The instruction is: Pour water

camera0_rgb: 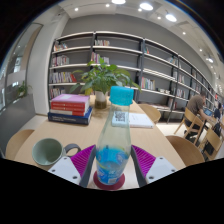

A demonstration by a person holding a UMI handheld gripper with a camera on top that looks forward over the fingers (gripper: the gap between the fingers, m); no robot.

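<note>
The bottle (113,140), clear smooth plastic with a blue cap, stands upright in the claw (112,168), whose fingers close on its sides above the wooden surface (150,138); judged next: carry it left over the round green mug (47,152) and tilt slowly.

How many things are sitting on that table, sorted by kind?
Bottle, held between the gripper fingers: 1
Mug: 1
Stack of books: 1
Potted plant: 1
Open booklet: 1
Total: 5
</note>
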